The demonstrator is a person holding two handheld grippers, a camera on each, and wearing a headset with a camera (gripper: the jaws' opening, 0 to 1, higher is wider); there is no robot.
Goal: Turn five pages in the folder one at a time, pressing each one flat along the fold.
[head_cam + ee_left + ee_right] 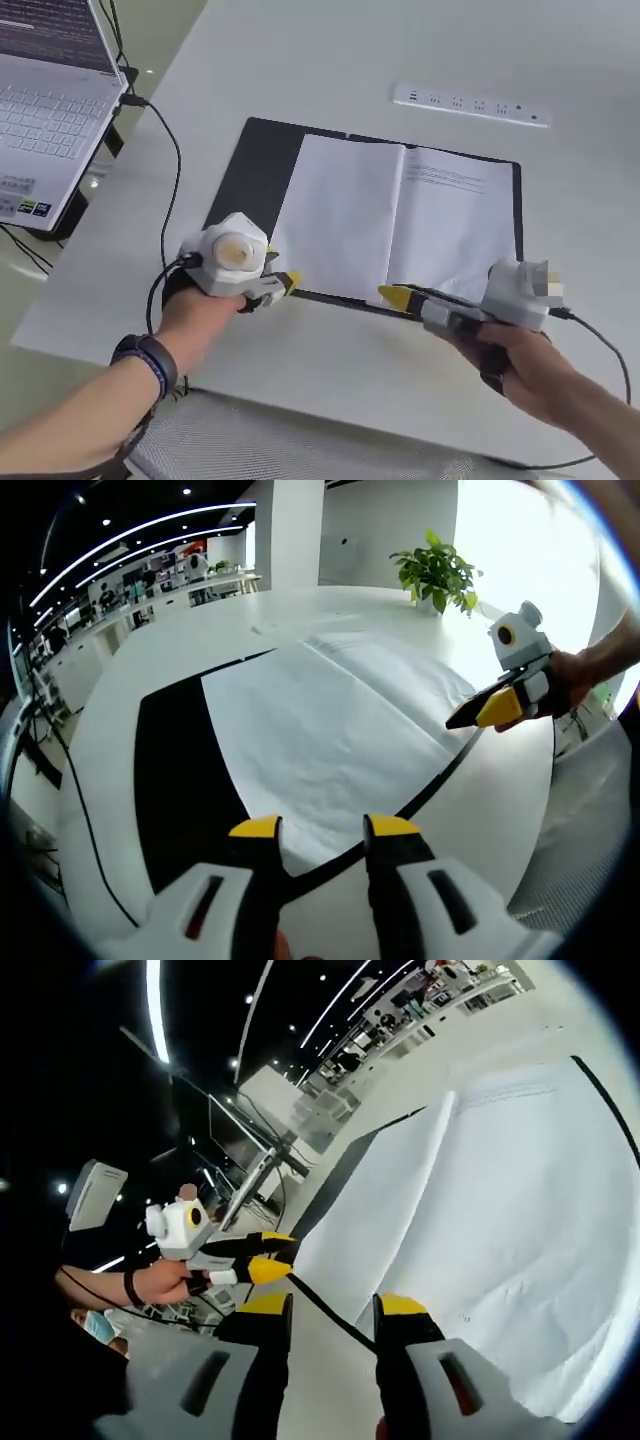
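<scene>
Left tool [288,282], right tool [390,296], at folder [255,170] edge

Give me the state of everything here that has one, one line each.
folder, open, lying flat.
left page, down, flat.
right page, down, not lifted.
left gripper, jaws open, gripping nothing, at the folder's near edge.
right gripper, jaws open, gripping nothing, at the folder's near edge.
laptop, lid open, screen lit.

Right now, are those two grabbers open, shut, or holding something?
Left gripper: jaws open, holding nothing.
Right gripper: jaws open, holding nothing.
</scene>
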